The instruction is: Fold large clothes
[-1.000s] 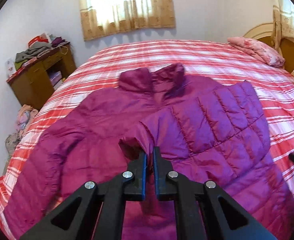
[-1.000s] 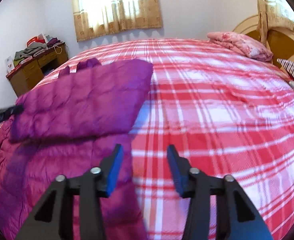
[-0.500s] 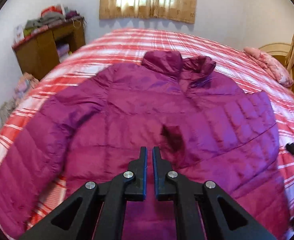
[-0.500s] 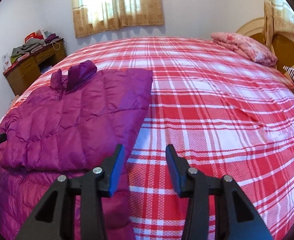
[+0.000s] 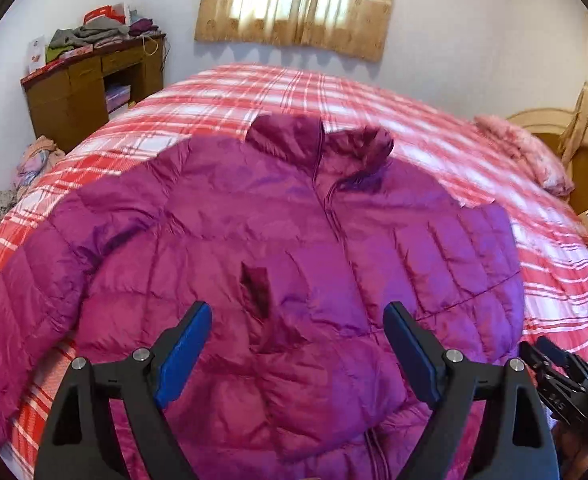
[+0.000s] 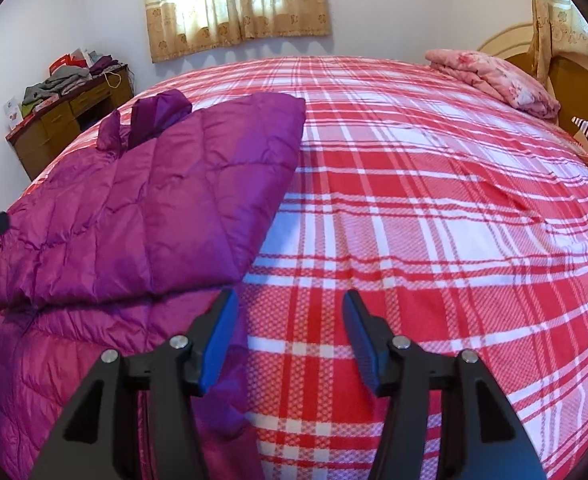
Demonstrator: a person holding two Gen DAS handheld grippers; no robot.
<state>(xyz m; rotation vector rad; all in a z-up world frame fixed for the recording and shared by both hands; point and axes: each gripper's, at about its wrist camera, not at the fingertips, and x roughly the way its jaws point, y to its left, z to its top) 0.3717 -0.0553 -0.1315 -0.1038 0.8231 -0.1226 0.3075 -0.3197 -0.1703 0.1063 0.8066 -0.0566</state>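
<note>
A magenta quilted puffer jacket [image 5: 254,248] lies face up on the red and white plaid bed [image 5: 254,92], collar toward the window. Its right sleeve is folded across the chest, the cuff [image 5: 256,288] resting mid-body. My left gripper [image 5: 296,344] hovers over the lower front, jaws opening wide, nothing gripped. In the right wrist view the jacket [image 6: 134,216] fills the left side, its folded sleeve edge just ahead. My right gripper [image 6: 290,332] hangs above the jacket's right edge and bare bedspread [image 6: 434,240], jaws opening, holding nothing. The right gripper's tip [image 5: 558,380] shows low right in the left view.
A wooden desk [image 5: 90,92] piled with clothes stands at the far left by the wall. A curtained window [image 5: 302,0] is behind the bed. A pink folded quilt [image 6: 494,76] and the headboard [image 6: 566,68] lie far right. More clothes [image 5: 26,176] sit on the floor left.
The left gripper let go of the sleeve cuff, which now lies flat on the jacket, and its jaws went from shut to wide. The right jaws widened a little.
</note>
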